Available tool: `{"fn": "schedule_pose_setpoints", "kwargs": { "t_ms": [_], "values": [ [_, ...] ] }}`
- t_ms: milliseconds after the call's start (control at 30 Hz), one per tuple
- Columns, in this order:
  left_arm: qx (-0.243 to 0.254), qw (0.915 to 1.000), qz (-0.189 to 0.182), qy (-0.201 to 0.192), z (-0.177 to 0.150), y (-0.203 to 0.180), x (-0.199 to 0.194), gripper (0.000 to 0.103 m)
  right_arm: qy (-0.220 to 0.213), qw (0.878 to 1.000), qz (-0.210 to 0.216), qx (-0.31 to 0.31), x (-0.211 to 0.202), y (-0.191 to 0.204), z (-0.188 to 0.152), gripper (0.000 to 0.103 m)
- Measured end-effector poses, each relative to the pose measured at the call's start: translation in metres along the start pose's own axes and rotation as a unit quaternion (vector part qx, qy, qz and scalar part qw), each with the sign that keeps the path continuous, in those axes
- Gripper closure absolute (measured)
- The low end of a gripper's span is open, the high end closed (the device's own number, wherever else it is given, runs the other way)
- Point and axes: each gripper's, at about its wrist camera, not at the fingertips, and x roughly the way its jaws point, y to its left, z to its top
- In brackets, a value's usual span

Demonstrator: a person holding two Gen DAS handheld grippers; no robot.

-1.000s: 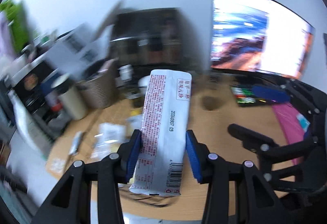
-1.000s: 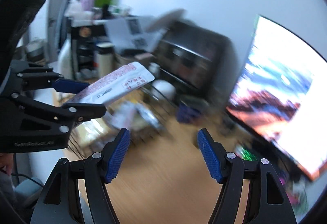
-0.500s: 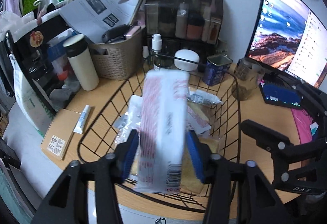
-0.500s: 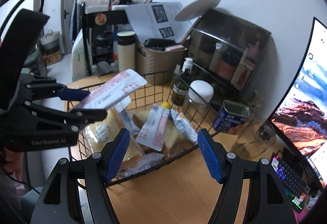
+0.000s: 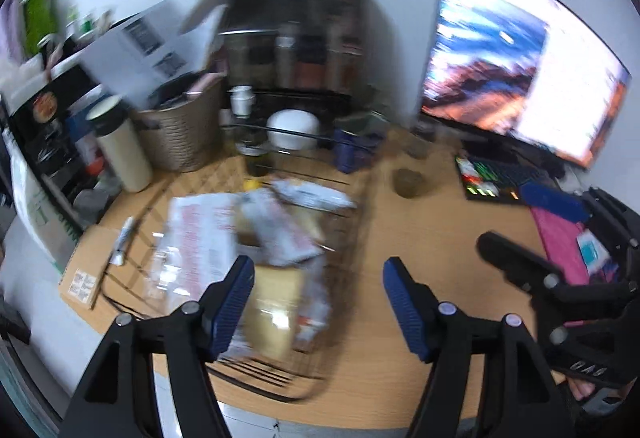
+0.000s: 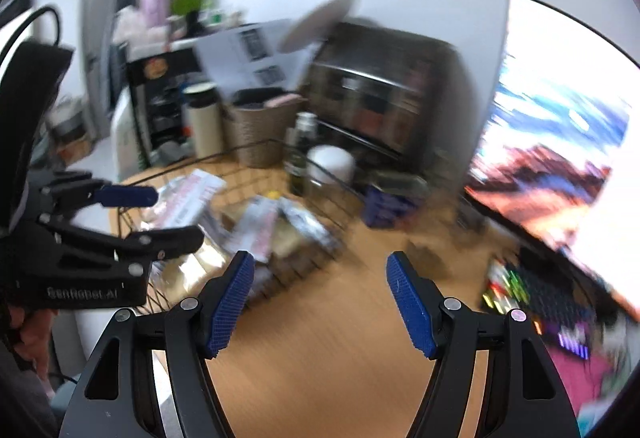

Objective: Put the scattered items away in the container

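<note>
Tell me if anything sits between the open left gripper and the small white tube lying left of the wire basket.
The left gripper hangs open above the wire basket. The basket's near-left rim and the packets inside lie between it and the white tube.

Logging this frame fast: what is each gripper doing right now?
Left gripper: open, holding nothing.
Right gripper: open, holding nothing.
</note>
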Motion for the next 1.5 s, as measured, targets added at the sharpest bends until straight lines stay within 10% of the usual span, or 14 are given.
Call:
{"fn": "schedule_pose_setpoints", "kwargs": {
  "t_ms": [500, 1500],
  "values": [
    [0.075, 0.9939, -0.037, 0.072, -0.046, -0.125, 0.004, 0.030, 0.071, 0.944, -0.209, 0.245, -0.100, -0.088, -0.113, 0.034],
    [0.080, 0.9926, -0.051, 0.076, -0.046, -0.129, 0.014, 0.030, 0.109, 0.936, -0.213, 0.259, -0.086, -0.079, -0.122, 0.033]
  ]
}}
